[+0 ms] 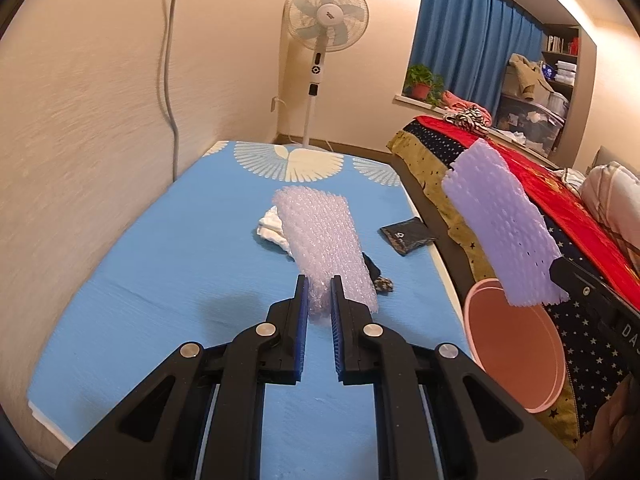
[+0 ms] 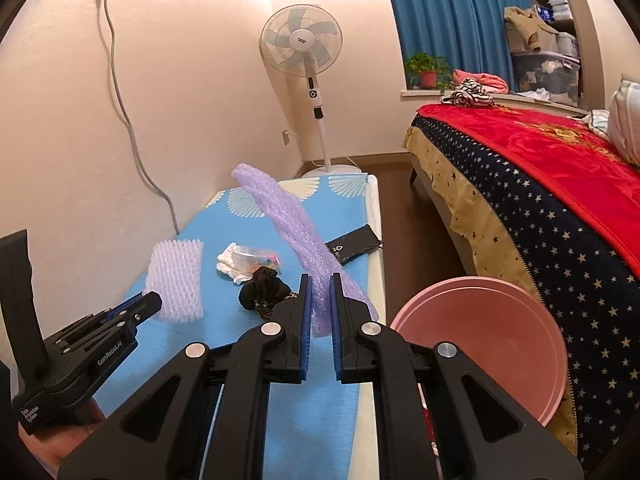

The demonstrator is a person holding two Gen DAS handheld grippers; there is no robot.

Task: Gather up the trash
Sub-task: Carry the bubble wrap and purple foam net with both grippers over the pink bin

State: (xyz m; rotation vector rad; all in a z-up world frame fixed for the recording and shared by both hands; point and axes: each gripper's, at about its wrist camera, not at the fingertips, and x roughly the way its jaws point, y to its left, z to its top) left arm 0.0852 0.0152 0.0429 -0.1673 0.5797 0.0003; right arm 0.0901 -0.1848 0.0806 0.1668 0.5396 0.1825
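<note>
I'm holding a piece of packing in each gripper above the blue mattress (image 1: pixel 160 280). The left gripper (image 1: pixel 320 296) is clamped on the lower end of a pale foam netting (image 1: pixel 320 236), which stands up from the jaws and tilts away over the middle of the mattress. The right gripper (image 2: pixel 320 292) is clenched on the bottom of a lilac foam sheet (image 2: pixel 288 220). From its own camera I see that sheet edge-on, curving up and off to the left. From the left camera it hangs in the air past the mattress's right edge, above the pink basin (image 2: pixel 480 340).

The basin sits empty on the floor, between the right edge of the mattress and the star-patterned bed (image 2: pixel 560 208).

More bits lie on the mattress near its middle: a white cloth (image 2: pixel 230 266) touching a clear bag (image 2: pixel 256 258), and a black cloth (image 2: pixel 262 290) bunched just in front of them. A black pouch (image 2: pixel 354 246) lies flat at the right edge. A standing fan (image 2: pixel 302 40) is beyond the far end.
</note>
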